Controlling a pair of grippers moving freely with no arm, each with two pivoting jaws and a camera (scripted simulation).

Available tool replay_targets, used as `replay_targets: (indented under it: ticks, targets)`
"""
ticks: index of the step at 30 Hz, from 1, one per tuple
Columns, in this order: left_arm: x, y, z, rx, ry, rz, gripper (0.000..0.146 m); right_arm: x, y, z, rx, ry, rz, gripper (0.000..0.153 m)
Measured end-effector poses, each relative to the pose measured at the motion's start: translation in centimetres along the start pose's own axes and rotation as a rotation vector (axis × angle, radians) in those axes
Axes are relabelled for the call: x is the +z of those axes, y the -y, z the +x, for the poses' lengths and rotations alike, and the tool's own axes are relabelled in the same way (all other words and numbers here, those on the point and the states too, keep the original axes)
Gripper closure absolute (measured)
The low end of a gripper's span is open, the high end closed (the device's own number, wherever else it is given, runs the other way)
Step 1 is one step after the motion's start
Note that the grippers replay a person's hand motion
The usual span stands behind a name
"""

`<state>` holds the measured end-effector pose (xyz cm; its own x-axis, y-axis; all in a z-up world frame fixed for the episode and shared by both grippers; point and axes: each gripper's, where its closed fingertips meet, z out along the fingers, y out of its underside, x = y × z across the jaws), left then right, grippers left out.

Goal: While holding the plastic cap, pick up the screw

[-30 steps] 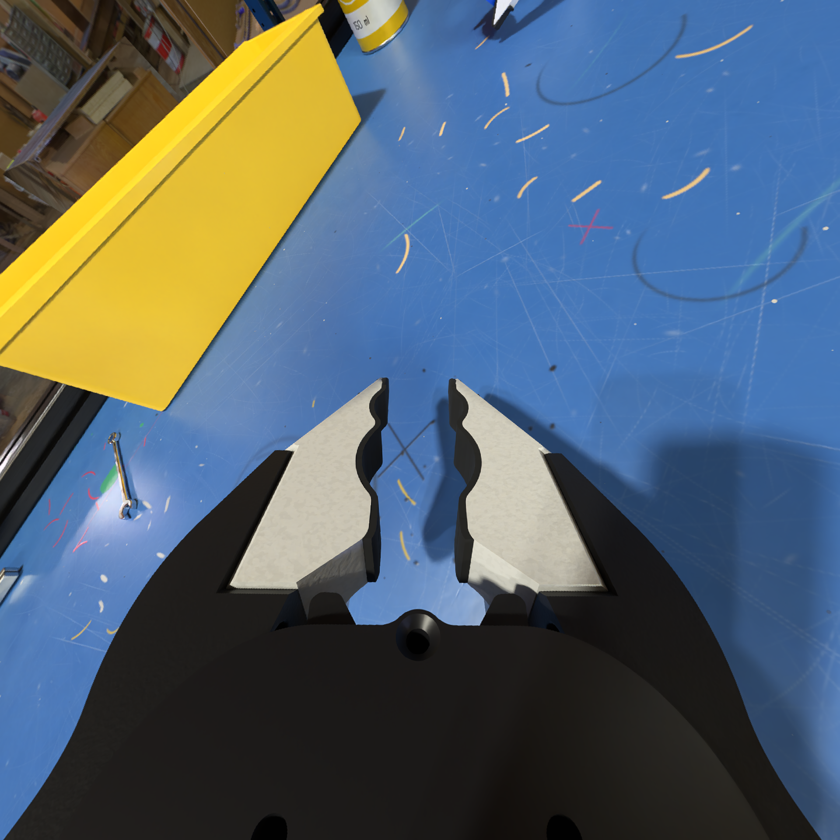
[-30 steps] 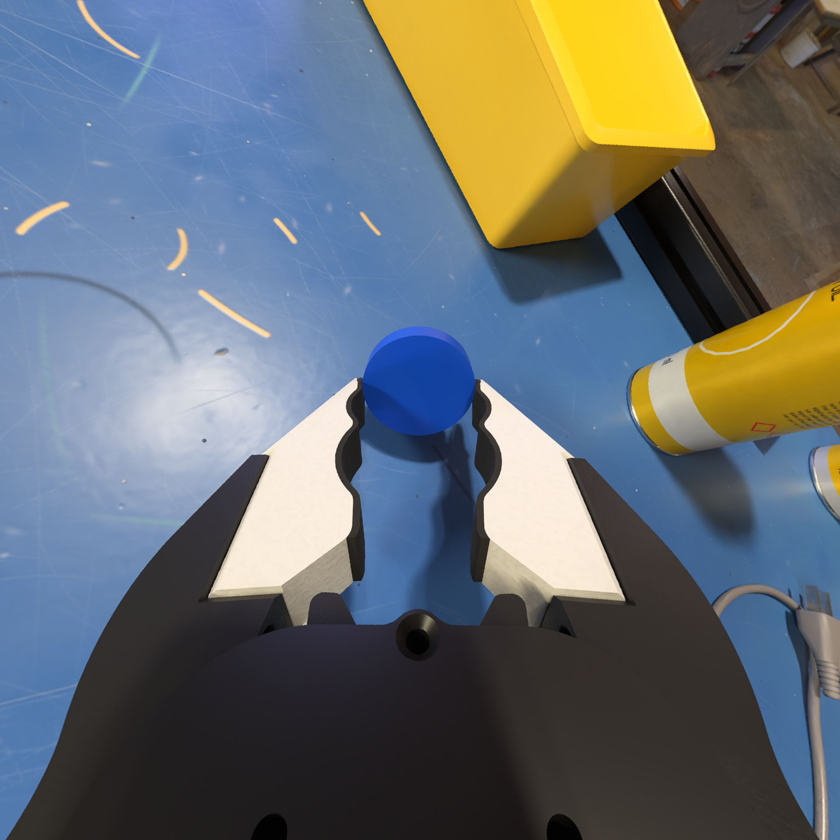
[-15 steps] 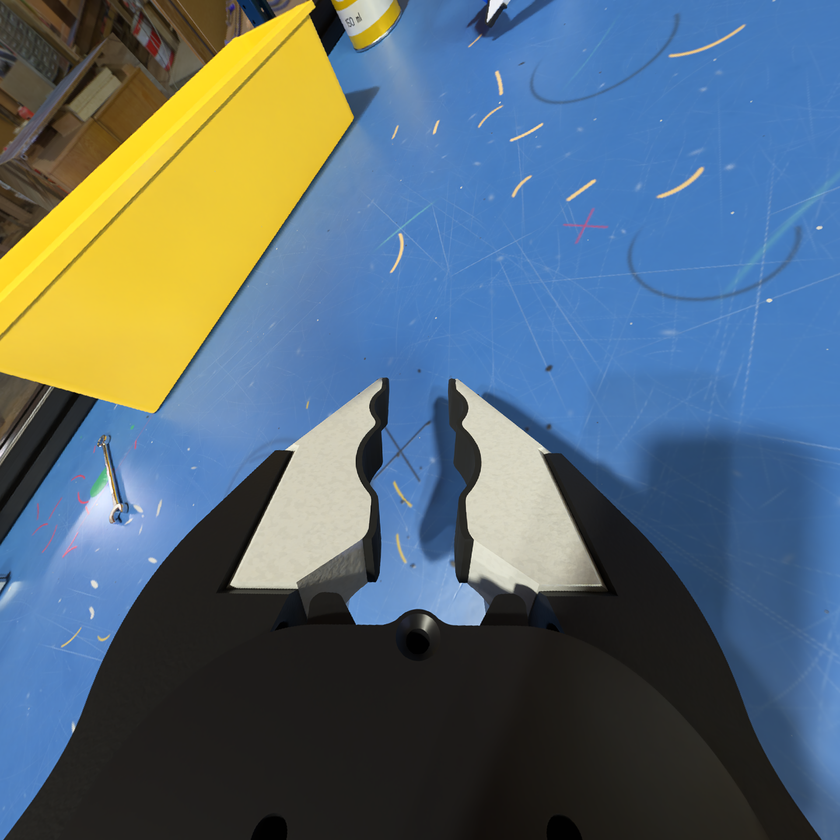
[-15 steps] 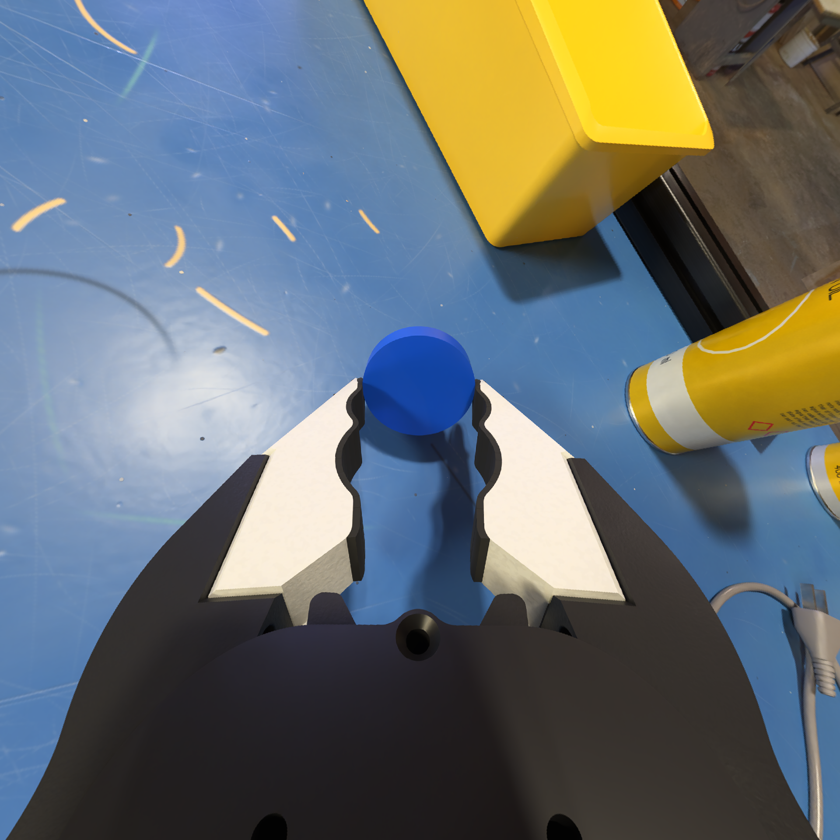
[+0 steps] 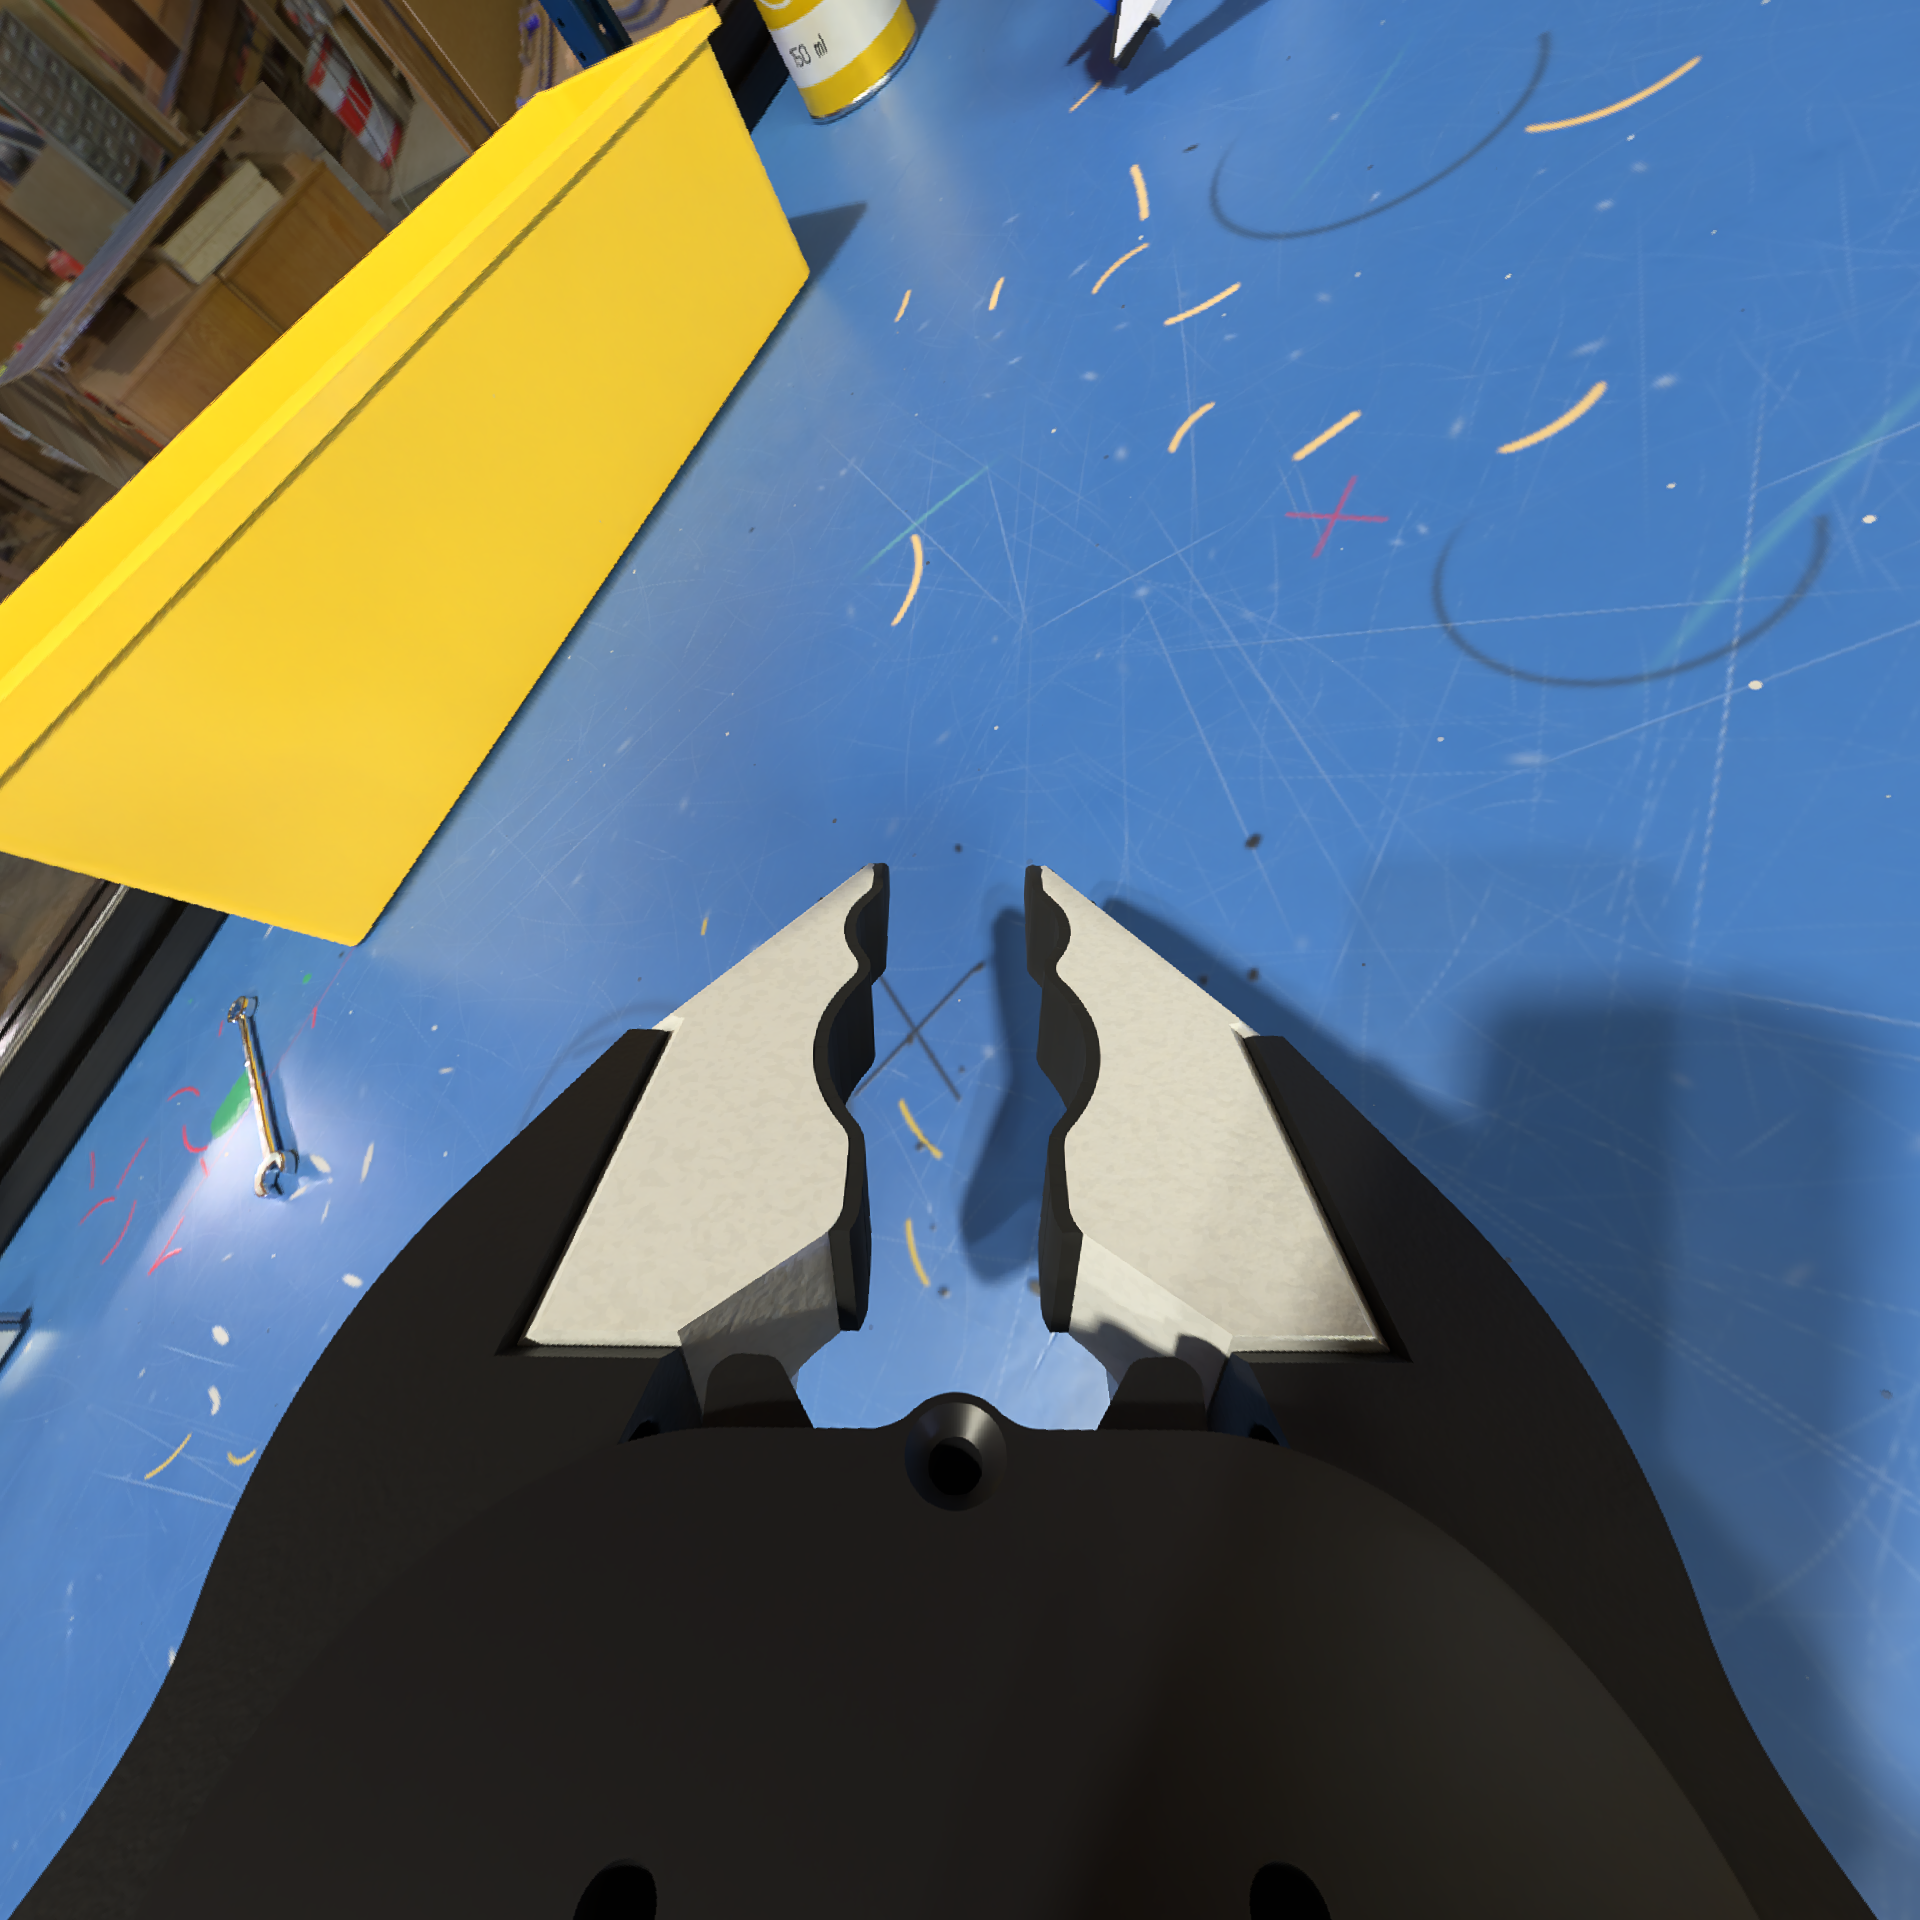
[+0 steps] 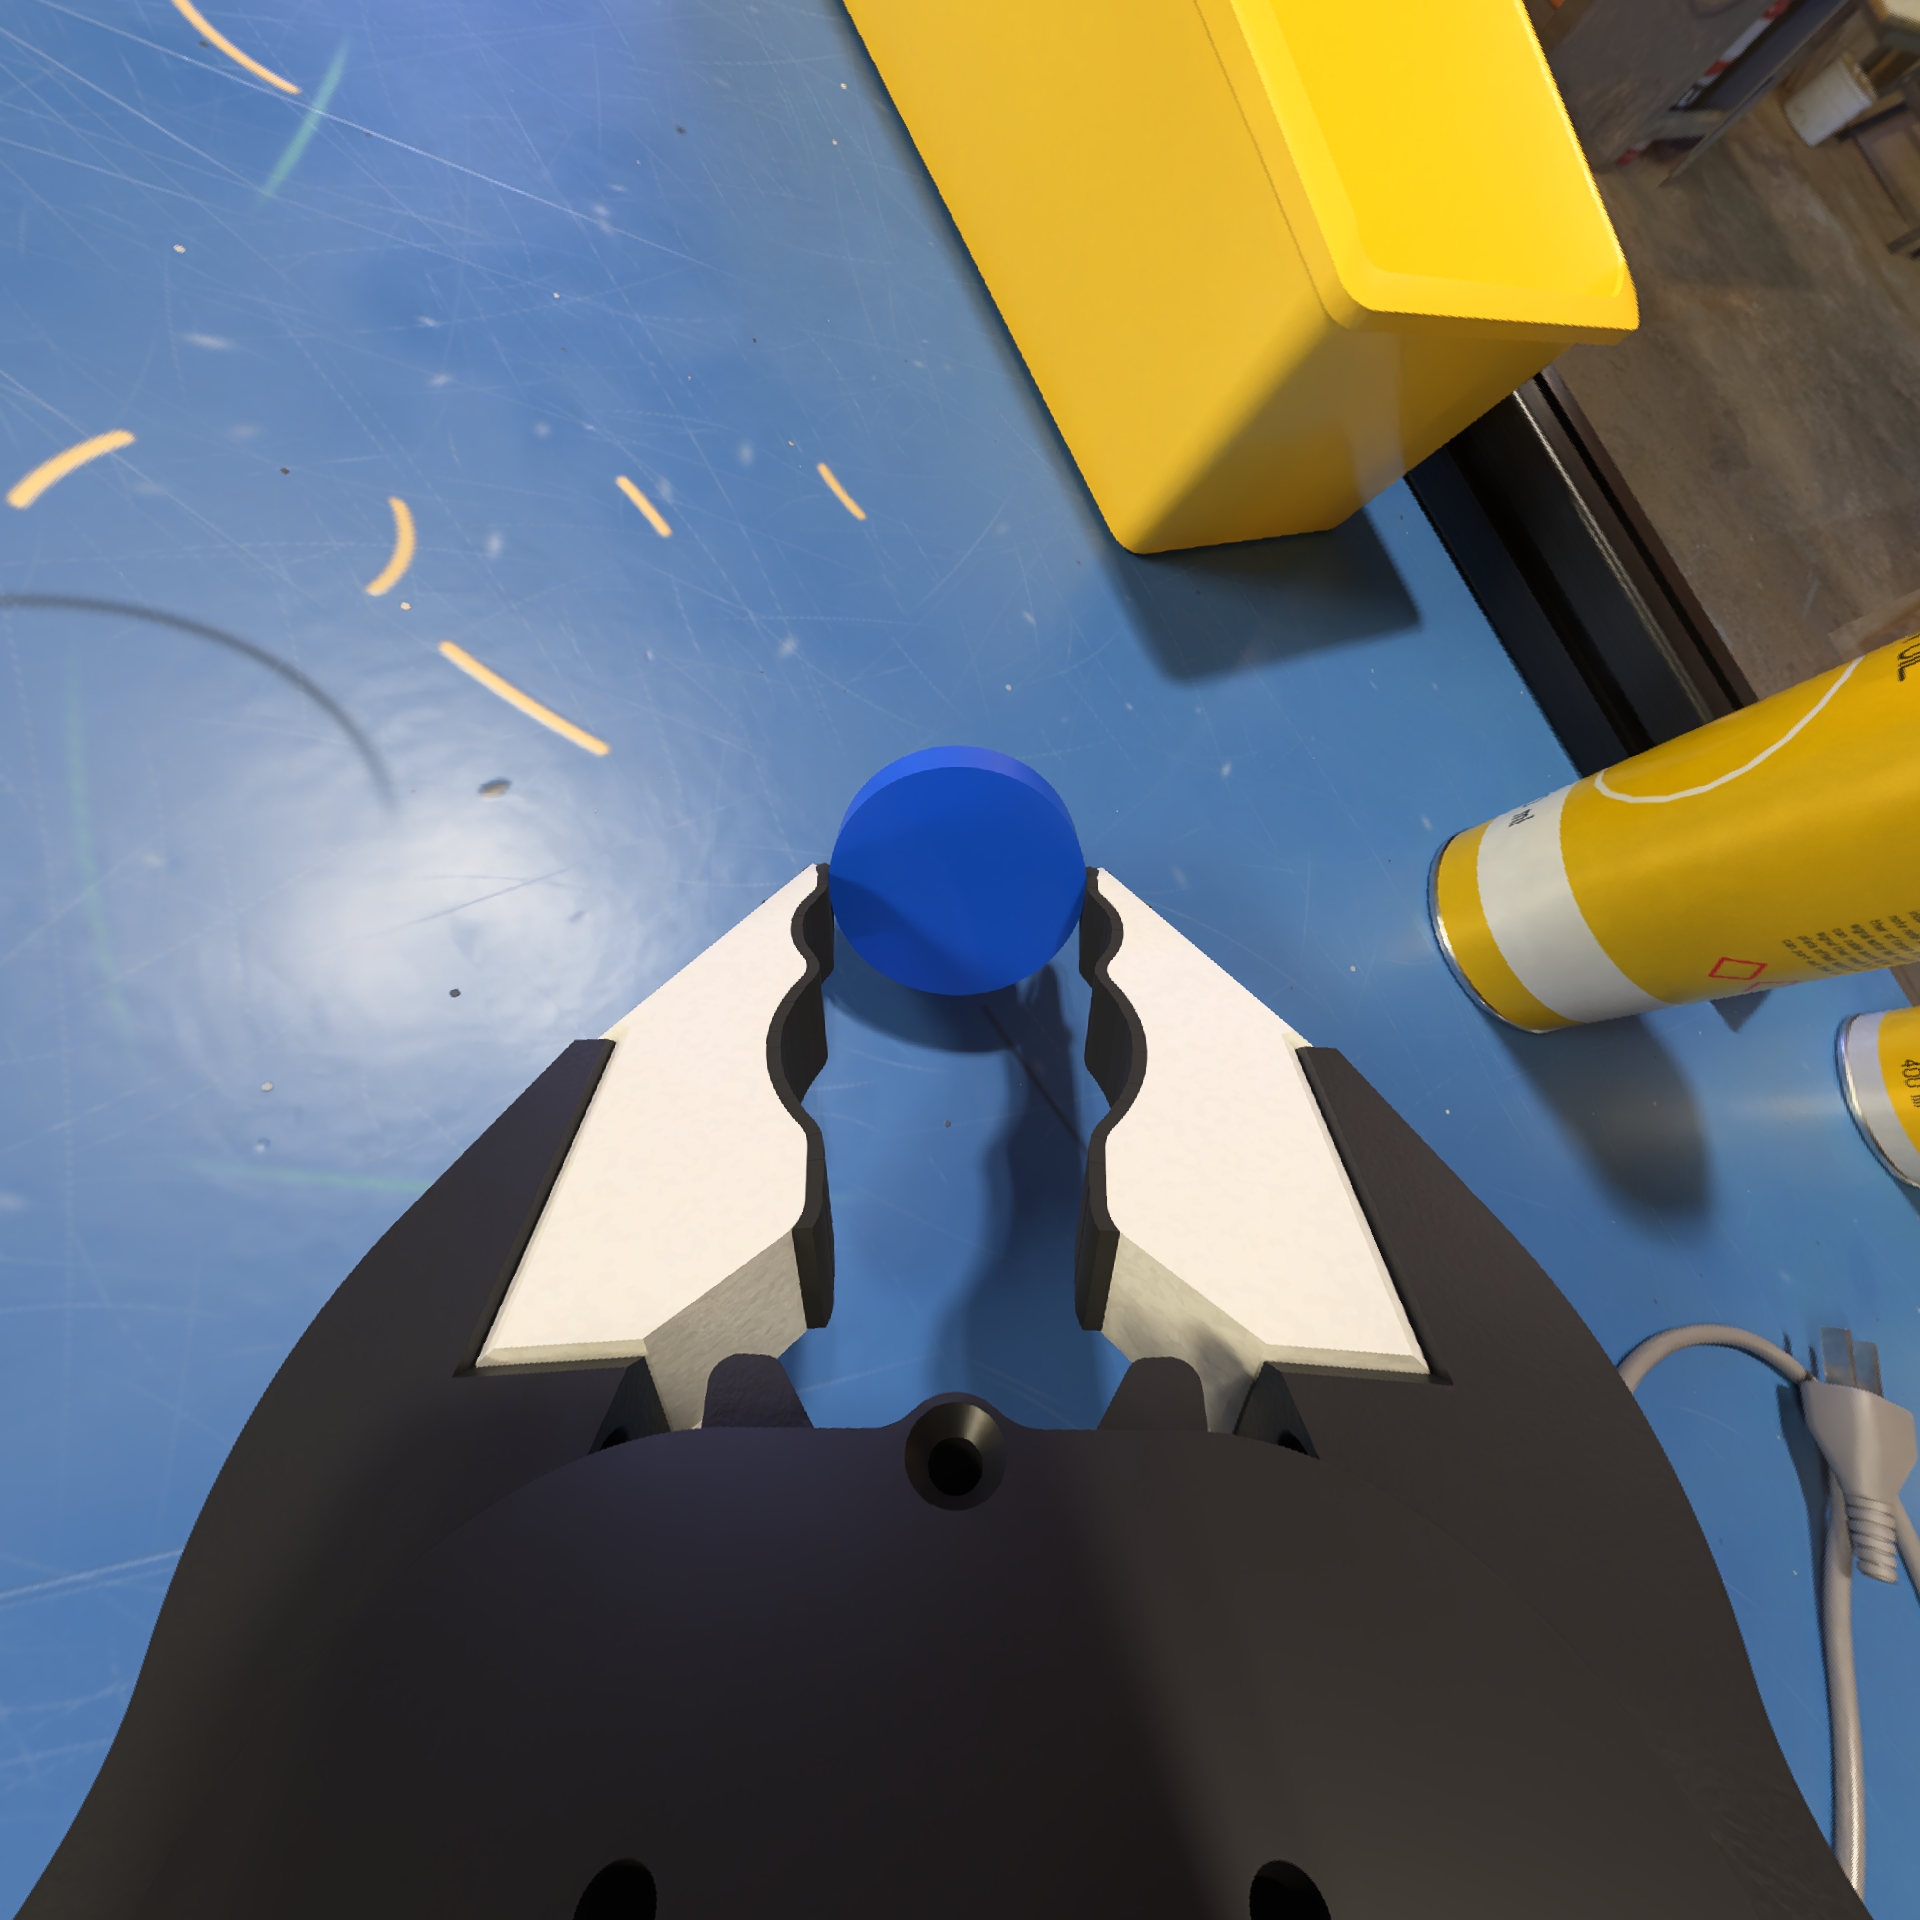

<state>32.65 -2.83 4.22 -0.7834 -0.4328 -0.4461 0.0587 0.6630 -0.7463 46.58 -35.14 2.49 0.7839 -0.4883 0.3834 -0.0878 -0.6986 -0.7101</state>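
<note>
My right gripper (image 6: 956, 883) is shut on a round blue plastic cap (image 6: 956, 862), gripped at its fingertips a little above the blue table (image 6: 416, 935). My left gripper (image 5: 956, 878) is open with a narrow gap and holds nothing; it hovers over the blue table (image 5: 1351, 831). A thin silvery screw (image 5: 260, 1091) lies on the table to the left of the left gripper, near the table's edge and just below the corner of a yellow bin (image 5: 395, 540).
The yellow bin (image 6: 1247, 260) also shows at the top right of the right wrist view. Two yellow cans (image 6: 1683, 862) lie at the right, with a grey cable and plug (image 6: 1860, 1455) below them. Another yellow can (image 5: 842, 52) stands at the top of the left wrist view.
The left wrist view has drifted slightly, so the yellow bin and the screw sit a little further left. The right gripper with the cap has not moved.
</note>
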Motion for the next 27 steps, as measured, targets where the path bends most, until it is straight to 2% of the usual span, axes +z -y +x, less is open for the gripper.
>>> replay_targets:
  ticks: [27]
  targets:
    - [0.01,-0.18,0.05,0.002,0.002,-0.006,0.120,0.02,-0.31,0.01,-0.019,-0.006,-0.018,0.105]
